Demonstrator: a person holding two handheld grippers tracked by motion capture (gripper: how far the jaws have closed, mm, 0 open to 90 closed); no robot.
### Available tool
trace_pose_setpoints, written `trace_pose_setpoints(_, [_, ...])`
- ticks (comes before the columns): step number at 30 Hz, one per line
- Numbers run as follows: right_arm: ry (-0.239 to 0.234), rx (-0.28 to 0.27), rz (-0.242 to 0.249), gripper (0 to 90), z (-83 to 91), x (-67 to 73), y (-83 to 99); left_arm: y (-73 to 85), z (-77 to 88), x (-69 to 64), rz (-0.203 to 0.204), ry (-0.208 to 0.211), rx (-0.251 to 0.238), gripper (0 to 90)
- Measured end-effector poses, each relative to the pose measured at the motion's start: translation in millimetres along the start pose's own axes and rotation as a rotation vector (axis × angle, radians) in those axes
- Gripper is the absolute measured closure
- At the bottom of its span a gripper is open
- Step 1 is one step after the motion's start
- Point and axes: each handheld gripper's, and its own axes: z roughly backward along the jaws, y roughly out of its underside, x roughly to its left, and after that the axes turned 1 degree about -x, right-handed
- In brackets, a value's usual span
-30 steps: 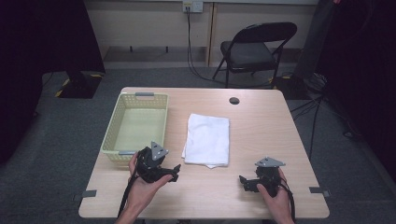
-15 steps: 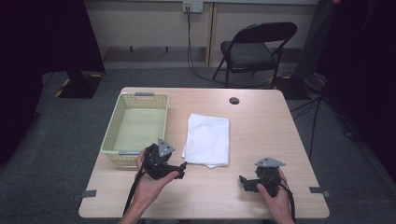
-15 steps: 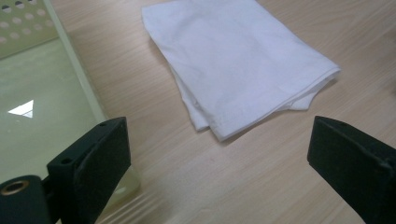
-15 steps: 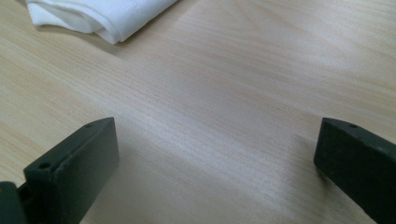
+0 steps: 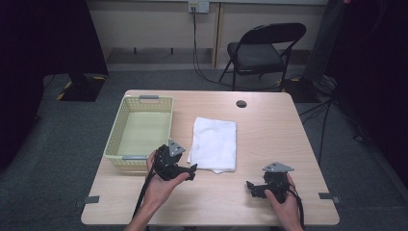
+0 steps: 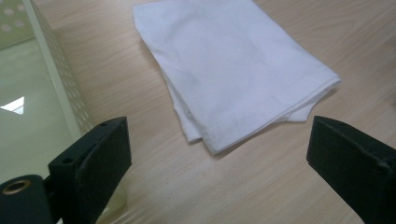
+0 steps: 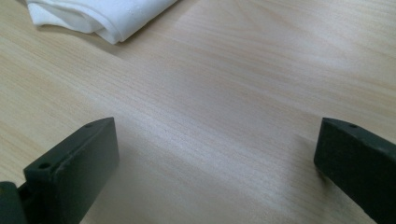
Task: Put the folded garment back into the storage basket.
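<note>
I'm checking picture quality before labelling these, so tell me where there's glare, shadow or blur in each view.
High view: even light on the table, dark surroundings, fairly soft detail. Left gripper view: the towel is sharp, the near jaws are softer, and a bright glint sits on the basket floor. Right gripper view: the towel's corner casts a soft shadow, and the wood shows pale sheen.

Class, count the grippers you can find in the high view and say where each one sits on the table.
2. The left gripper is near the front edge, between the yellow basket and the folded white cloth. The right gripper is at the front right, on bare table.
</note>
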Motion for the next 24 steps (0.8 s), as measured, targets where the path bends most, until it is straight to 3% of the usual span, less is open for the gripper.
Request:
trace_pose_setpoints(18, [0.008, 0.0, -0.006, 0.0, -0.1, 1.2, -0.1, -31.4, -7.3, -8.7, -0.02, -0.008, -0.021, 5.8])
trace_pose_setpoints(24, [0.008, 0.0, -0.007, 0.0, -0.1, 1.3, -0.2, -41.2, -9.3, -12.2, -0.039, -0.032, -0.024, 6.1])
